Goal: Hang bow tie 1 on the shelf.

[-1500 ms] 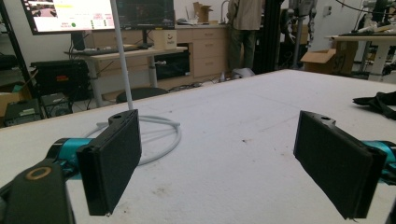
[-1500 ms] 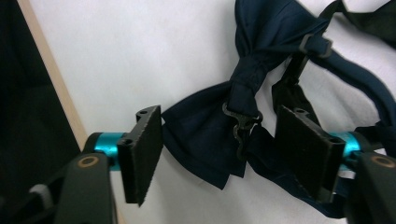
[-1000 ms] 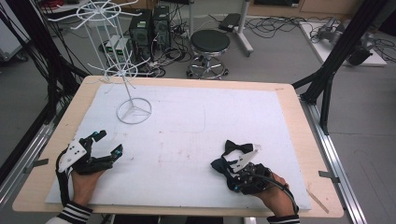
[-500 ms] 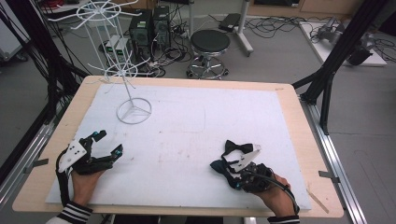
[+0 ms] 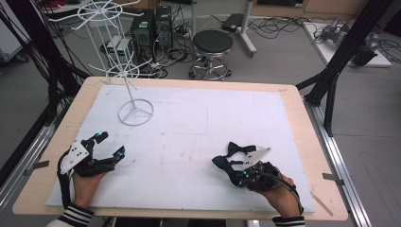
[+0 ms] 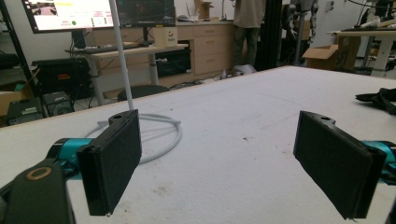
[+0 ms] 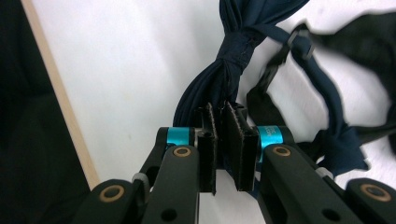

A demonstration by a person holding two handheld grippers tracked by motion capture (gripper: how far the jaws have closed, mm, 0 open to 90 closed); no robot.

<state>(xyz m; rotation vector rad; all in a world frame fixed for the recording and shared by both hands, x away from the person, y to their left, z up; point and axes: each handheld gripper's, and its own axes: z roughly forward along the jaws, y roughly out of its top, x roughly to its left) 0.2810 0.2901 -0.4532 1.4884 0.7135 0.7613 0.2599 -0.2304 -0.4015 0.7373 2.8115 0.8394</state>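
Right gripper [image 7: 222, 140] pinches the navy bow tie [image 7: 233, 70] (its strap trails right) near the table's near edge; left gripper [image 5: 108, 144] rests spread, near the white wire stand [image 5: 135, 112]

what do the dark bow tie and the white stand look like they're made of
Bow tie: soft navy woven fabric, matte; it gathers into folds at the knot and its strap lies limp. Stand: probably white-coated metal wire, smooth with a slight sheen; thin rods and a ring base.
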